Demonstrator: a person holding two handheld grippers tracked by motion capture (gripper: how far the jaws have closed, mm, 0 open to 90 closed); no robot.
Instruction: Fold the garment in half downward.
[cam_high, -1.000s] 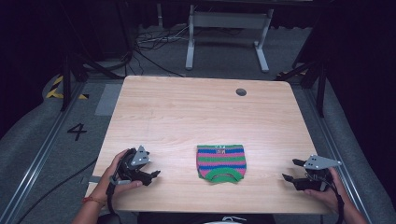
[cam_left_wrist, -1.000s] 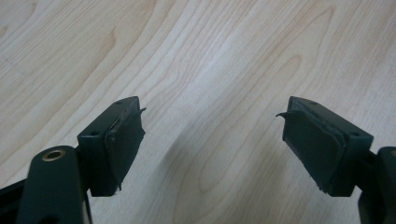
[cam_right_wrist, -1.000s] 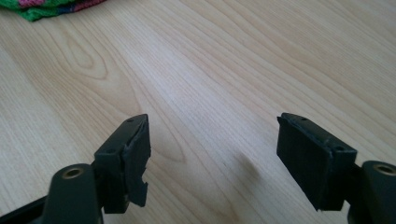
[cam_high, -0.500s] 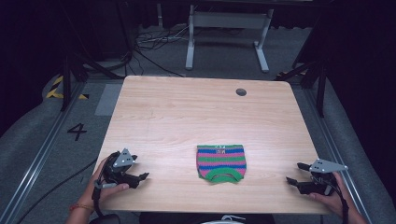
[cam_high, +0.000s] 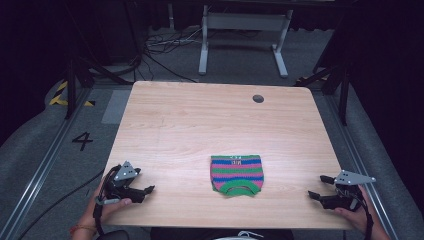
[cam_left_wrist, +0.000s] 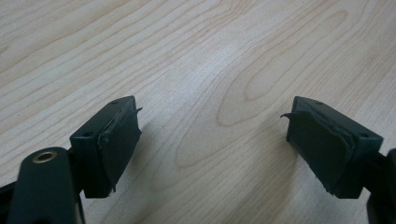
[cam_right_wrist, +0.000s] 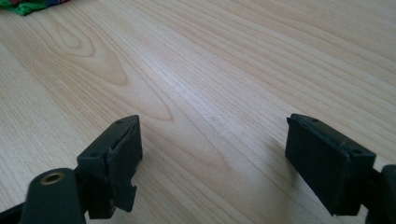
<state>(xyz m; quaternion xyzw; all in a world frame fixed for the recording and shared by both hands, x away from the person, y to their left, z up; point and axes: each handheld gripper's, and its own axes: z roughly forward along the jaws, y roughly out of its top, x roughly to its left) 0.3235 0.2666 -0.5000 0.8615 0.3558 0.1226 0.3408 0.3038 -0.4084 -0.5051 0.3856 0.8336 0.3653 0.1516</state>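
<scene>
Both grippers, left (cam_high: 148, 190) and right (cam_high: 317, 187), retreated to near table (cam_high: 200, 125) corners, jaws wide, empty; striped knit garment (cam_high: 237, 174) mid-front edge—hasty regrasp could unfold it.

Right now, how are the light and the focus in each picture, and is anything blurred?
High view: the table is evenly lit and the floor around it dark; the striped cloth looks slightly soft. Left gripper view: wood grain is sharp, and the jaws throw soft shadows. Right gripper view: a pale sheen lies across the wood, and the cloth corner is a little blurred.
</scene>
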